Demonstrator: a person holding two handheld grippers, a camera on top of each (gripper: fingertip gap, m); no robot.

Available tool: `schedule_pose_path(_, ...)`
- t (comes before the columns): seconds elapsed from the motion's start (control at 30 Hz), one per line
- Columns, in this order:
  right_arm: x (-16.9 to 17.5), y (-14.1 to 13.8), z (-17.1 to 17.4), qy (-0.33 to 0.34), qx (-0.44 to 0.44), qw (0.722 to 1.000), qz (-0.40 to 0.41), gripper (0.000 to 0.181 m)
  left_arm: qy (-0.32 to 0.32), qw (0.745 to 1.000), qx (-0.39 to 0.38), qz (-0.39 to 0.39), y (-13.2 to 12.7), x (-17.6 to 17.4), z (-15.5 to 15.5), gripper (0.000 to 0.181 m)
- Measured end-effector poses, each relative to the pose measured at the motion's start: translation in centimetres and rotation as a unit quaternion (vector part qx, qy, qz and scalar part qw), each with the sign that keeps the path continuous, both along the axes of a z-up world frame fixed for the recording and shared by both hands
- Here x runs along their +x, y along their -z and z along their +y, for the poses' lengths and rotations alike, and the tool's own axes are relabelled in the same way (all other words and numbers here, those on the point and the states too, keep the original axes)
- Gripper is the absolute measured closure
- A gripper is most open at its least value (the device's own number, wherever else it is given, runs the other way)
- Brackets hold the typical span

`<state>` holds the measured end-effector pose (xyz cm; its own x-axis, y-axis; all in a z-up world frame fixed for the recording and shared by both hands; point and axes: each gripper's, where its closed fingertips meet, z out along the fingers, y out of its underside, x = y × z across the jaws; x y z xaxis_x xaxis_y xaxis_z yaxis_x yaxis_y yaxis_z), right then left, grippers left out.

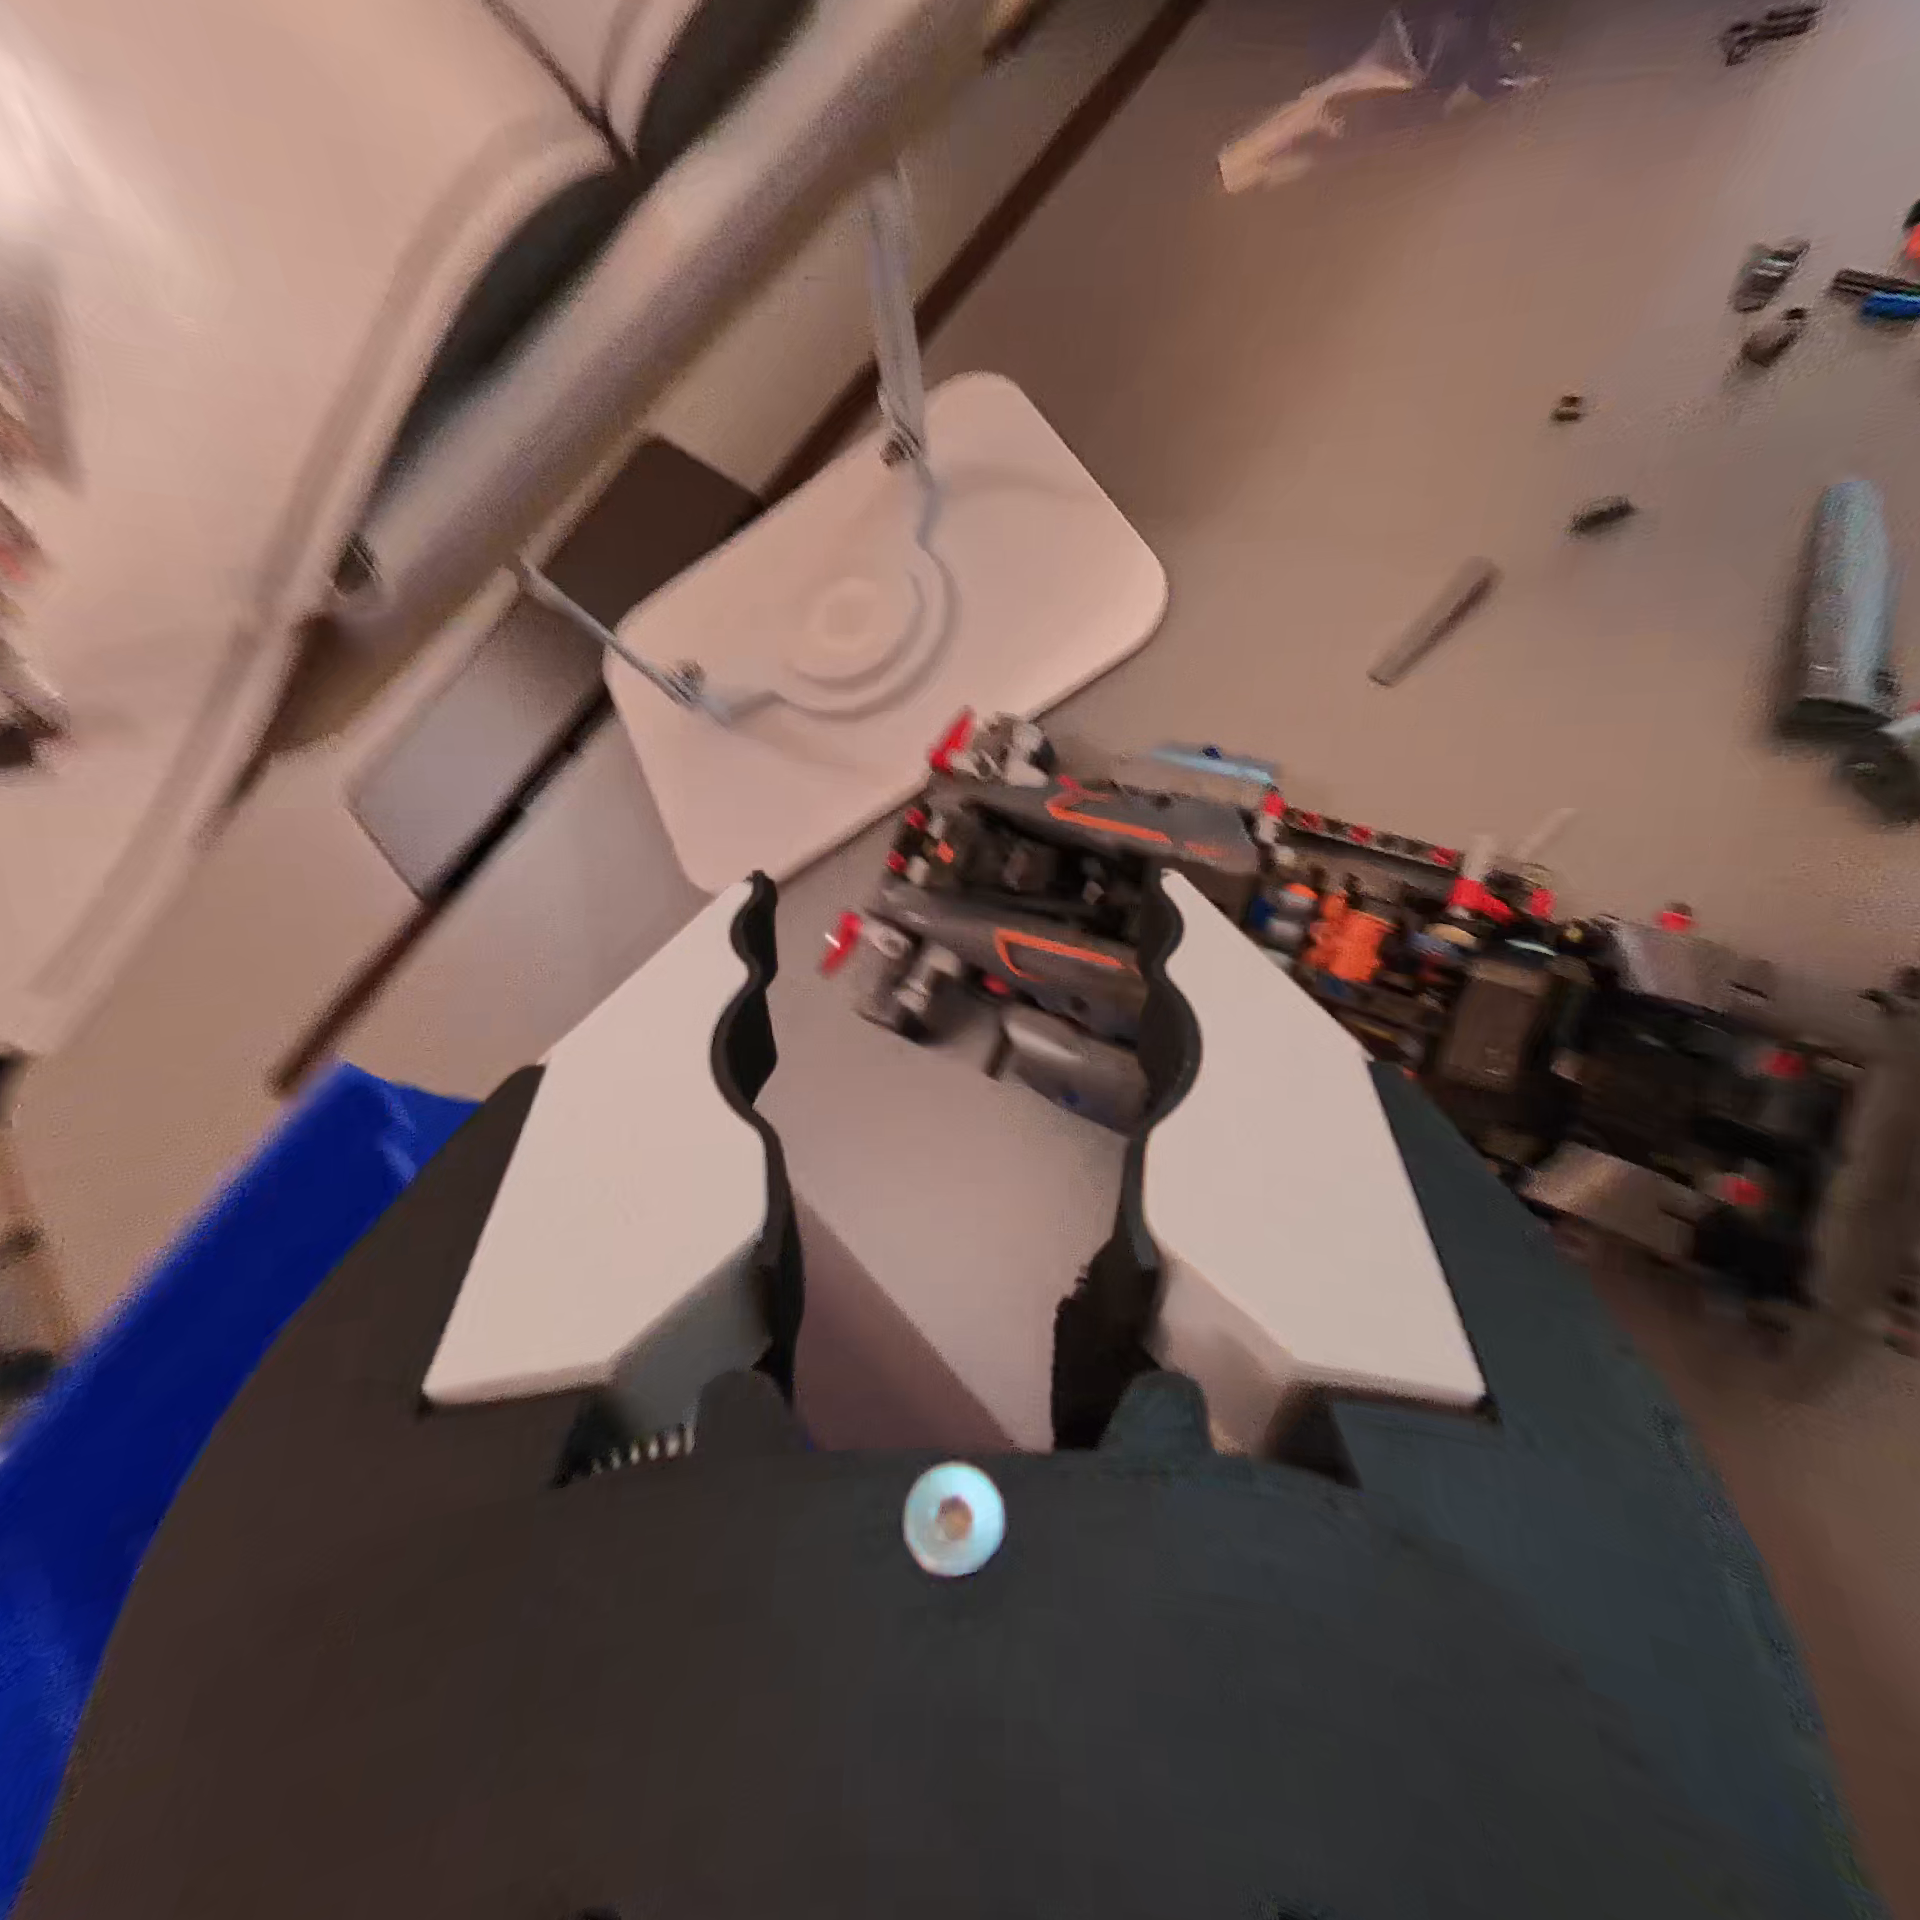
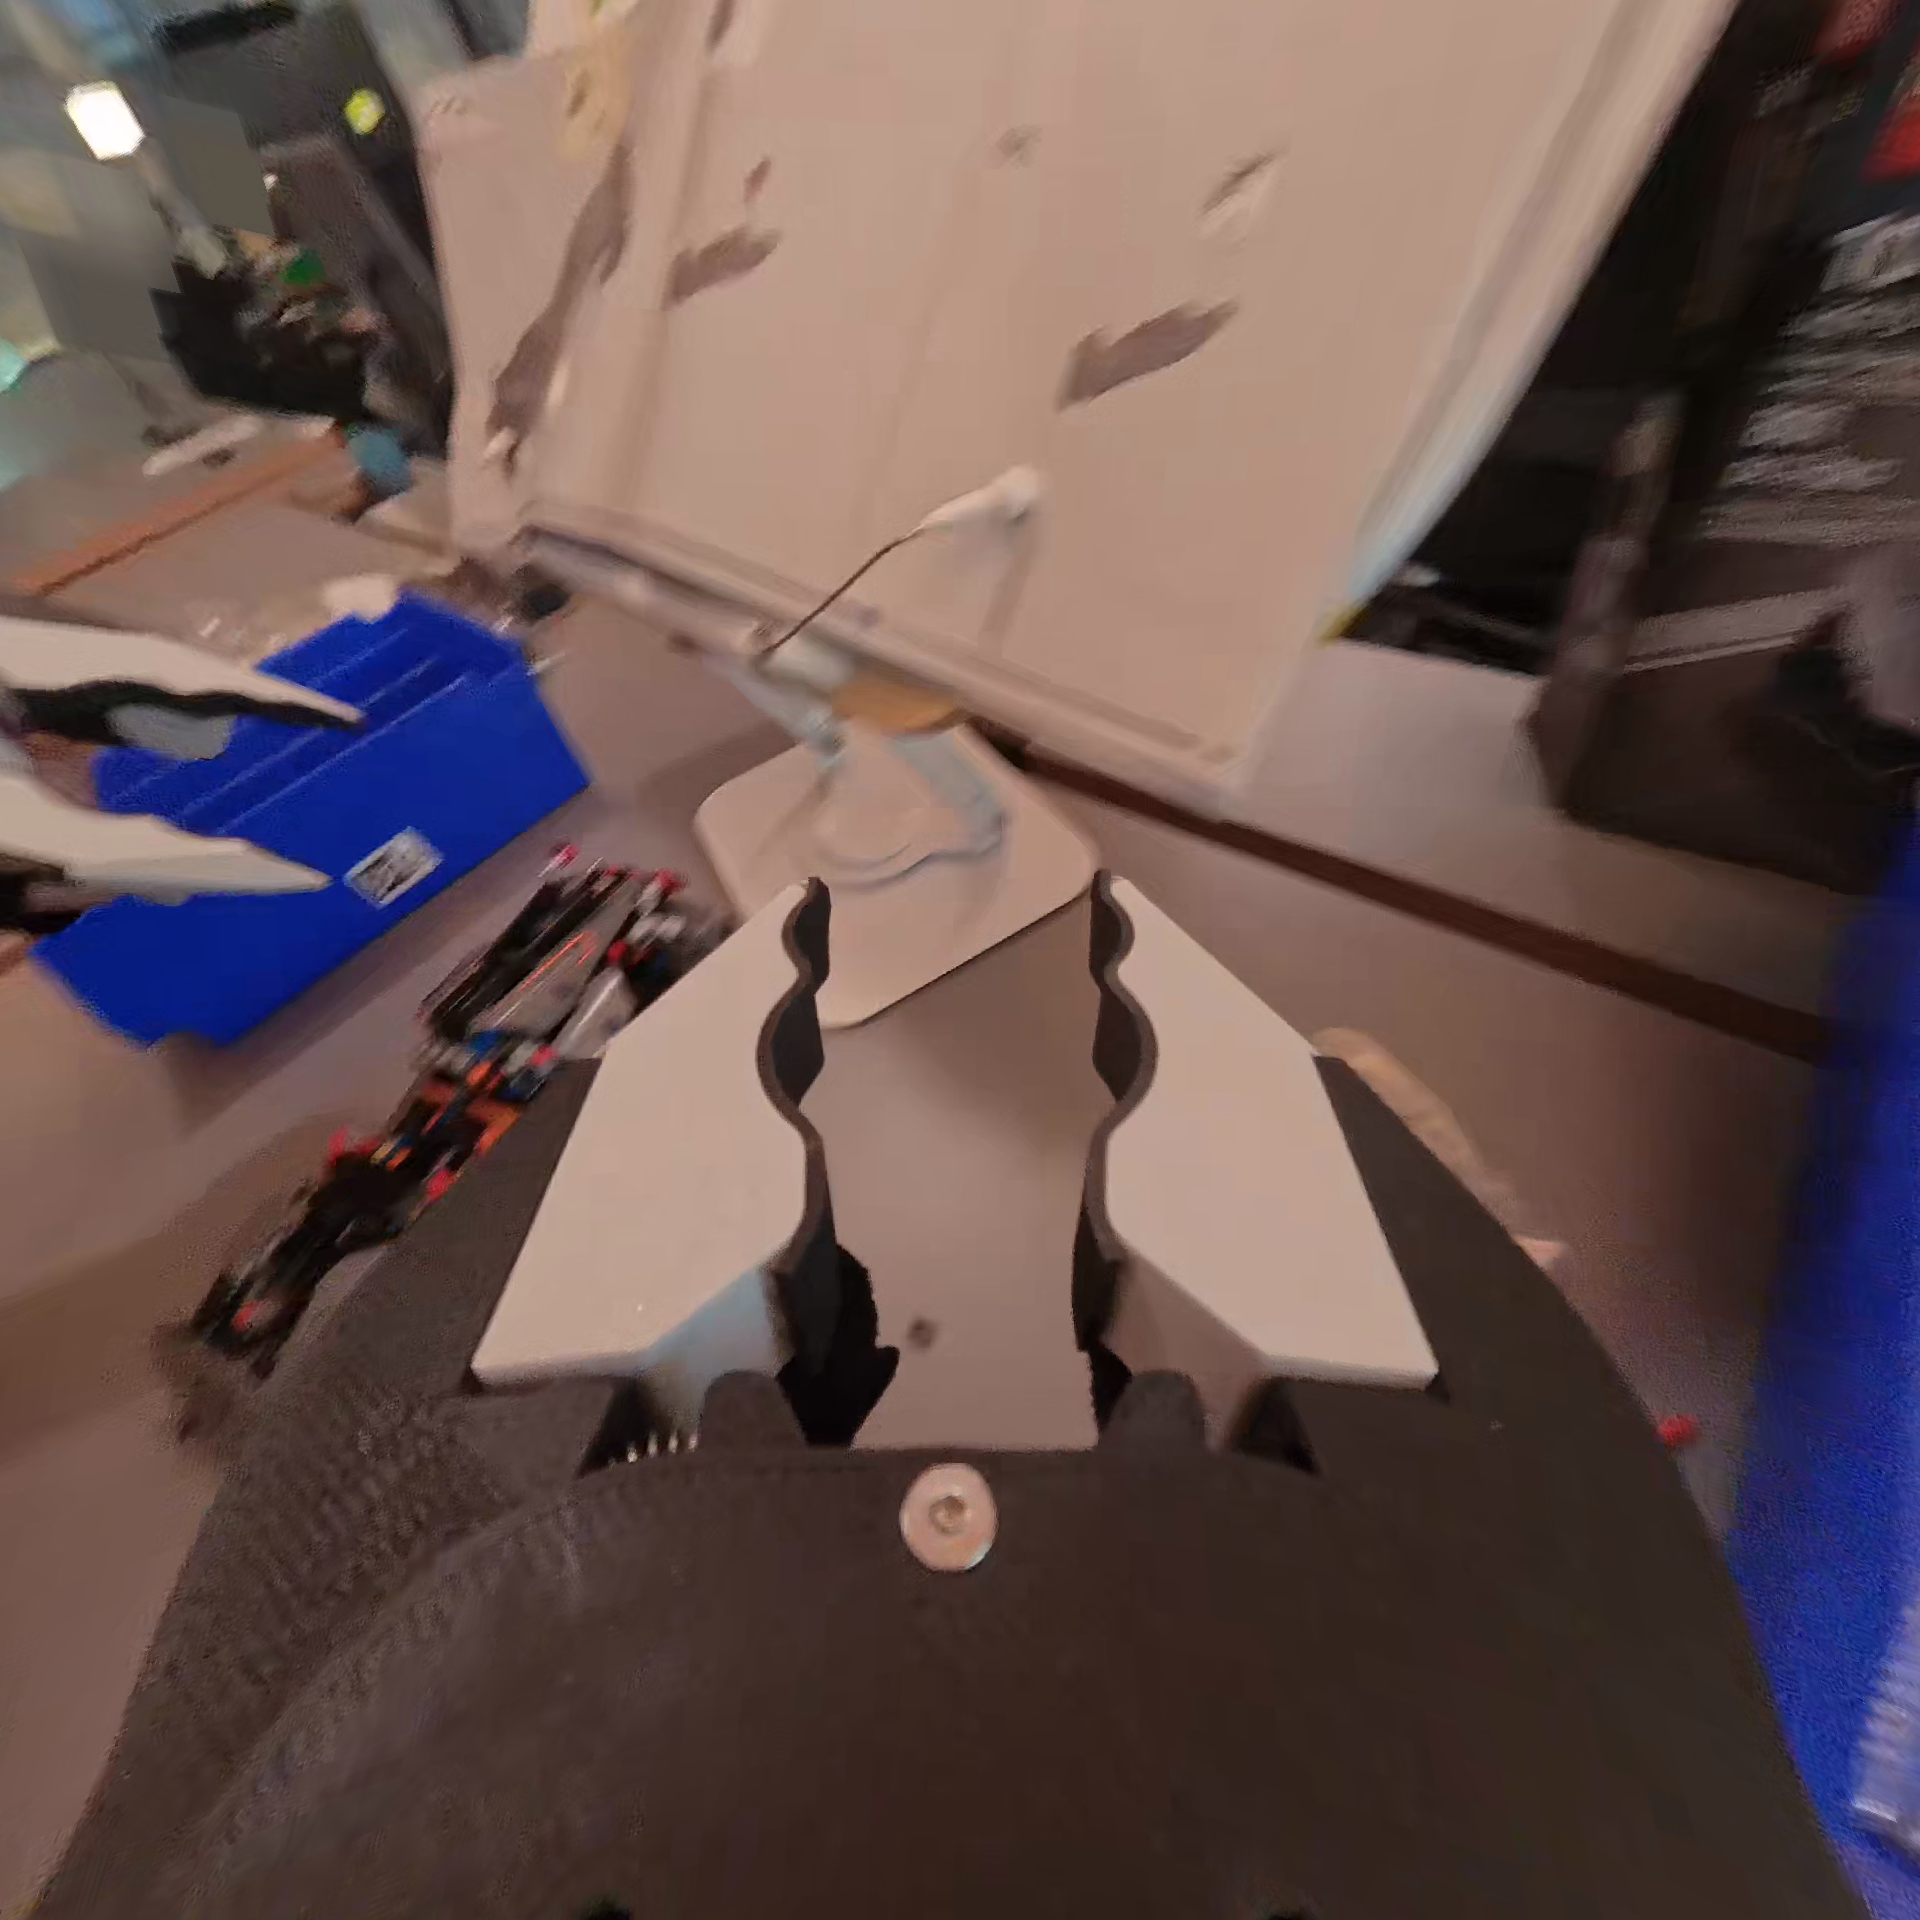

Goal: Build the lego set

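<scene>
A long black, grey and orange lego build (image 1: 1299, 966) lies on the table, ahead and to the right of my left gripper (image 1: 961, 894). The left gripper is open and empty, above the table just short of the build's near end. In the right wrist view the same build (image 2: 488, 1070) lies to the left. My right gripper (image 2: 956, 899) is open and empty, above bare table in front of a white stand base (image 2: 1039, 873). The left gripper's white fingers (image 2: 156, 862) show at that view's left edge. Both views are blurred.
A white monitor stand base (image 1: 883, 623) and the monitor's back (image 2: 1039, 312) stand behind the build. A blue bin (image 2: 312, 800) sits at the left; another blue thing (image 2: 1849, 1351) at the right edge. Loose dark lego pieces (image 1: 1600, 514), a grey strip (image 1: 1434, 623) and a grey cylinder (image 1: 1844, 613) lie far right. Spacing between my two grippers at the tips: around 30 centimetres.
</scene>
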<state>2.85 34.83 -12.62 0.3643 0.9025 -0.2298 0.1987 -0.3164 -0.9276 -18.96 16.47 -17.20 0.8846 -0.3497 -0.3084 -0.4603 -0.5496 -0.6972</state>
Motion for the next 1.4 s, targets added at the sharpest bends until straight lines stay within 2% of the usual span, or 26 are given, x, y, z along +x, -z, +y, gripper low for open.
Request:
schedule_pose_path(0.13, -6.0, 4.2, -9.9, -0.162, -0.071, 0.984, -0.025, 0.126, -0.030, 0.994, -0.032, -0.097, 5.2, 1.8, -3.4, 0.106)
schedule_pose_path(0.27, -10.9, 9.9, -14.9, -0.247, -0.111, 0.958, -0.097, 0.122, -0.055, 0.985, -0.046, -0.154, 8.2, 2.6, -4.3, 0.100)
schedule_pose_path(0.4, -13.2, 13.6, -15.7, -0.258, -0.122, 0.948, -0.140, 0.114, -0.079, 0.978, -0.058, -0.186, 10.1, 2.3, -4.4, 0.094)
schedule_pose_path(0.5, -14.2, 15.1, -15.7, -0.254, -0.130, 0.945, -0.160, 0.107, -0.084, 0.973, -0.059, -0.205, 11.1, 2.2, -4.1, 0.097)
schedule_pose_path(0.57, -14.7, 15.7, -15.8, -0.256, -0.130, 0.943, -0.168, 0.110, -0.083, 0.972, -0.057, -0.211, 11.4, 2.1, -3.7, 0.099)
schedule_pose_path(0.73, -15.7, 15.5, -16.4, -0.278, -0.145, 0.938, -0.146, 0.124, -0.095, 0.973, -0.044, -0.205, 11.8, 1.2, -3.0, 0.106)
schedule_pose_path(1.1, -19.0, 15.5, -16.7, -0.297, -0.138, 0.934, -0.143, 0.124, -0.138, 0.969, -0.024, -0.206, 11.7, -2.0, -3.4, 0.105)
schedule_pose_path(1.17, -18.9, 15.3, -16.4, -0.289, -0.140, 0.936, -0.142, 0.117, -0.142, 0.970, -0.011, -0.197, 11.0, -2.3, -3.8, 0.101)
schedule_pose_path(1.27, -17.3, 13.8, -15.7, -0.267, -0.101, 0.949, -0.133, 0.116, -0.140, 0.974, 0.021, -0.175, 9.1, -2.3, -4.9, 0.098)
schedule_pose_path(1.4, -11.7, 10.4, -12.9, -0.187, -0.021, 0.974, -0.122, 0.122, -0.112, 0.980, 0.069, -0.149, 6.8, -1.1, -6.9, 0.106)
